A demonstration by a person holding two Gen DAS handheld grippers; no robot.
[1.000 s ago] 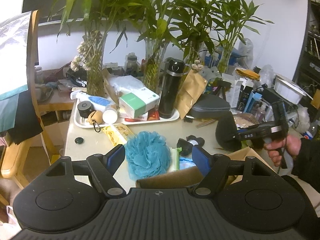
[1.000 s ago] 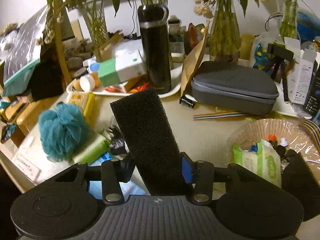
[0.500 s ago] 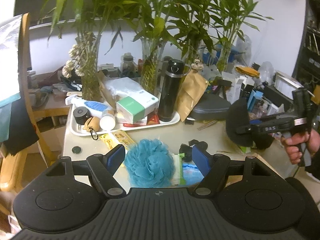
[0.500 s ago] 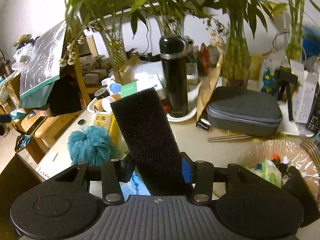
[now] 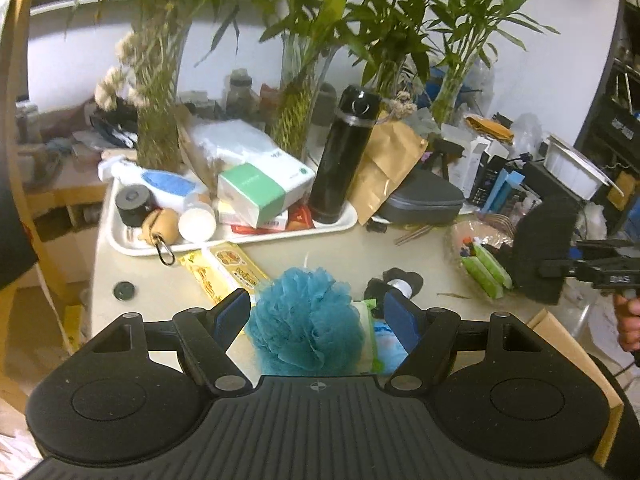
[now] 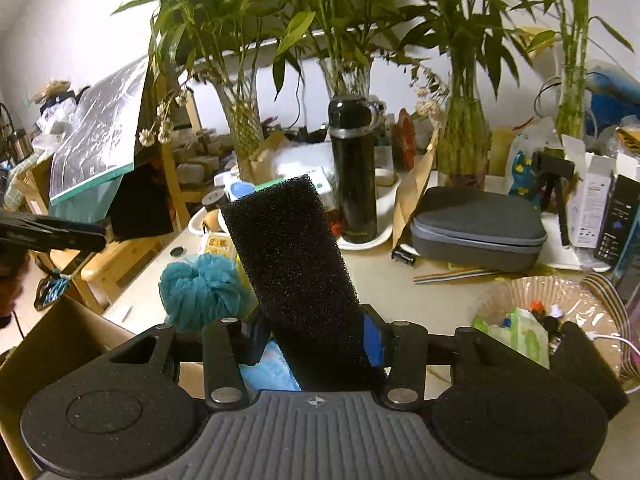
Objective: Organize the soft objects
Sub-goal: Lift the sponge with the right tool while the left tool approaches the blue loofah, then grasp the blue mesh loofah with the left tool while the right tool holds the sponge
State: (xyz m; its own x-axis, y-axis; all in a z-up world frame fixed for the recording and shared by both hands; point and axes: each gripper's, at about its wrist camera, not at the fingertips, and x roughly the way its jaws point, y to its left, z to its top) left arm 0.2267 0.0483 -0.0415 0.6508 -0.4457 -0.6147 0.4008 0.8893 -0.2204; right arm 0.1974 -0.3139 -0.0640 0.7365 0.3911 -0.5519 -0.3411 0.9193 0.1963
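My right gripper [image 6: 316, 332] is shut on a black foam sponge block [image 6: 292, 264] and holds it upright above the table; the block also shows in the left wrist view [image 5: 540, 252] at the far right. A teal mesh bath pouf [image 5: 308, 320] lies on the beige table, right in front of my left gripper [image 5: 318, 312], which is open and empty with its blue-padded fingers either side of the pouf. The pouf also shows in the right wrist view [image 6: 200, 284], left of the sponge. A green-and-white soft pack [image 5: 366, 332] lies beside the pouf.
A cardboard box [image 6: 60, 344] stands open at the table's near edge. A white tray [image 5: 132, 240] holds a black flask [image 5: 344, 156], boxes and bottles. A grey zip case [image 6: 476, 228], a wicker basket [image 6: 600, 312] of small items and several plant vases crowd the back.
My right gripper has lifted the sponge and pulled back to the right, away from the table. My left gripper has risen and drawn back slightly, still framing the pouf.
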